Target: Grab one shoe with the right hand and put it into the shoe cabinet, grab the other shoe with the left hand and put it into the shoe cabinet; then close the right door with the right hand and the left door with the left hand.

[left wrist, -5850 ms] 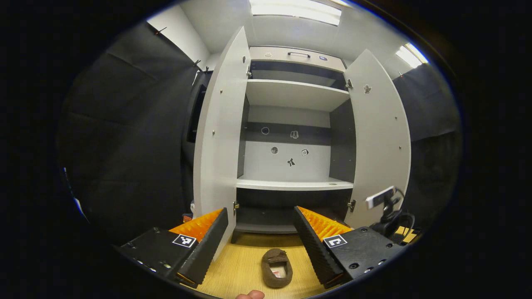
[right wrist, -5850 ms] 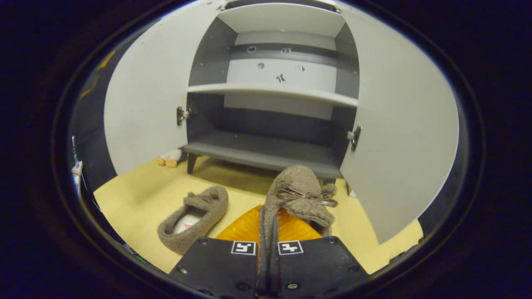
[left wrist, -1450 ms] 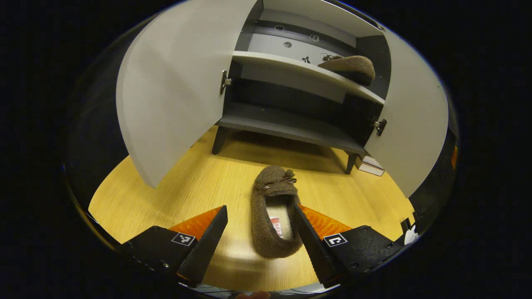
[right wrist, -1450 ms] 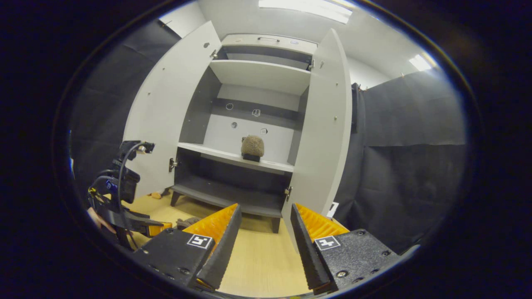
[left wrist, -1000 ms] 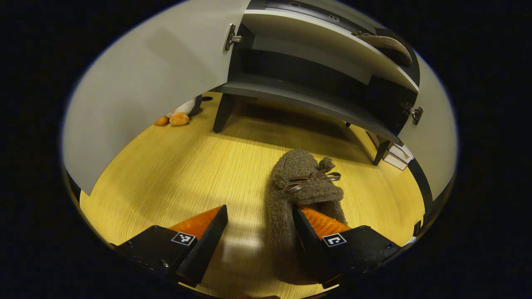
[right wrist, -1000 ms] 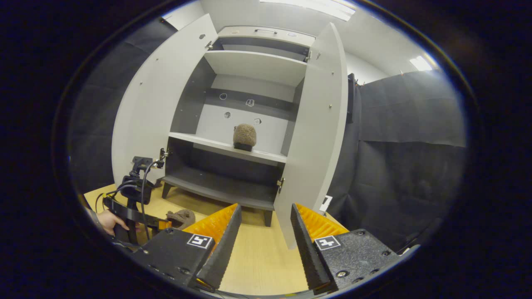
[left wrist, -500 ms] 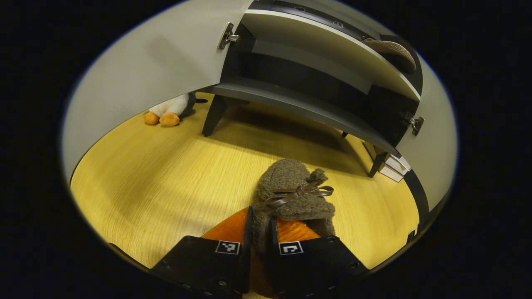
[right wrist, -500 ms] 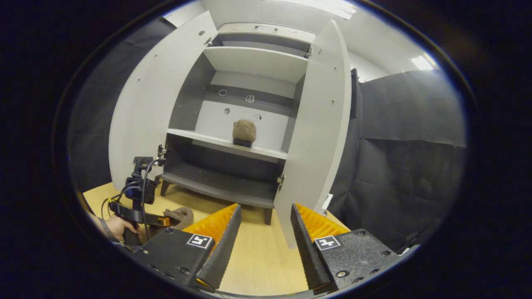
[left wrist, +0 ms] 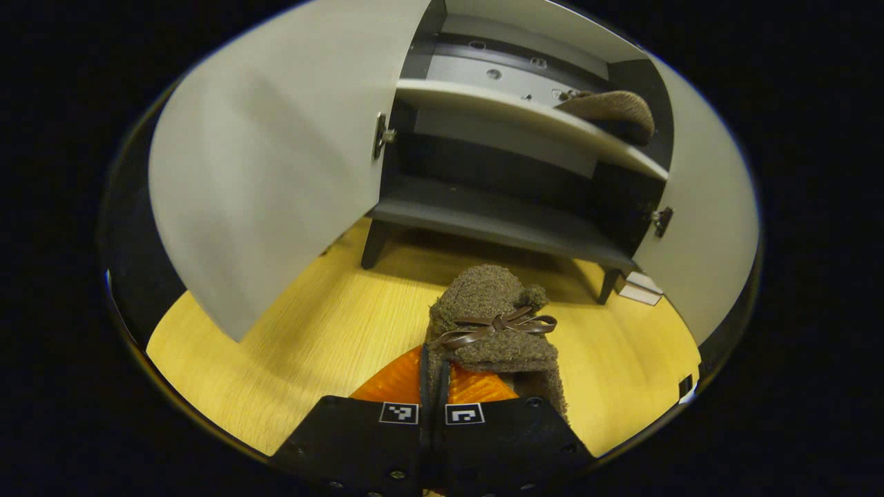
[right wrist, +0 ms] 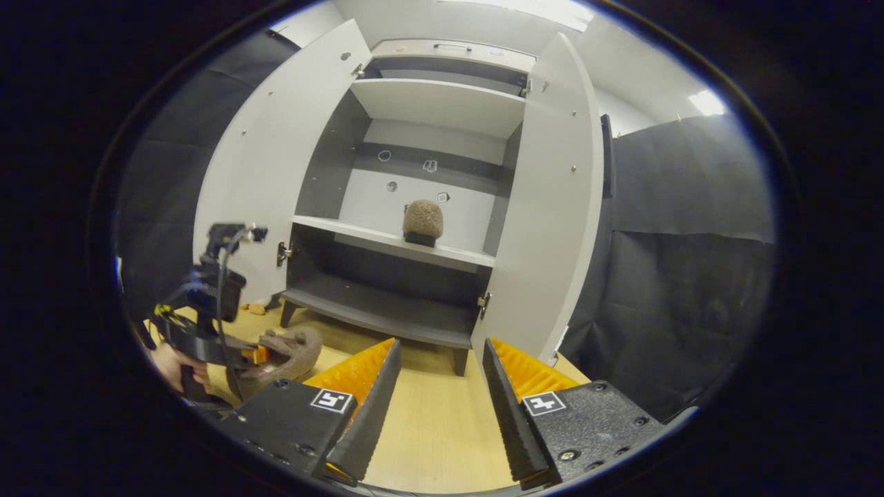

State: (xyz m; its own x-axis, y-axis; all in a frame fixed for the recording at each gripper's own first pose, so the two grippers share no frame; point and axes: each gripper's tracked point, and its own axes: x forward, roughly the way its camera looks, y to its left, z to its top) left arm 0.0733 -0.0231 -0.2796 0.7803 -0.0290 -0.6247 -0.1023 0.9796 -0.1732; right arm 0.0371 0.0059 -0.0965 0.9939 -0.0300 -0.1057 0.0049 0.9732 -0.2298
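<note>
Lifted slipper [left wrist: 494, 324] in left gripper [left wrist: 435, 376]; other on shelf [left wrist: 525, 117]

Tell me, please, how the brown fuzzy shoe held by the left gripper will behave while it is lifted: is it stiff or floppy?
Probably floppy: the left gripper pinches only the shoe at its thin fleecy collar, which folds flat between the fingers. It looks light, so the grip should hold. The unsupported toe may sag or swing.

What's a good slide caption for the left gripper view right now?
Left gripper shut on the second shoe, facing the open shoe cabinet.
</note>
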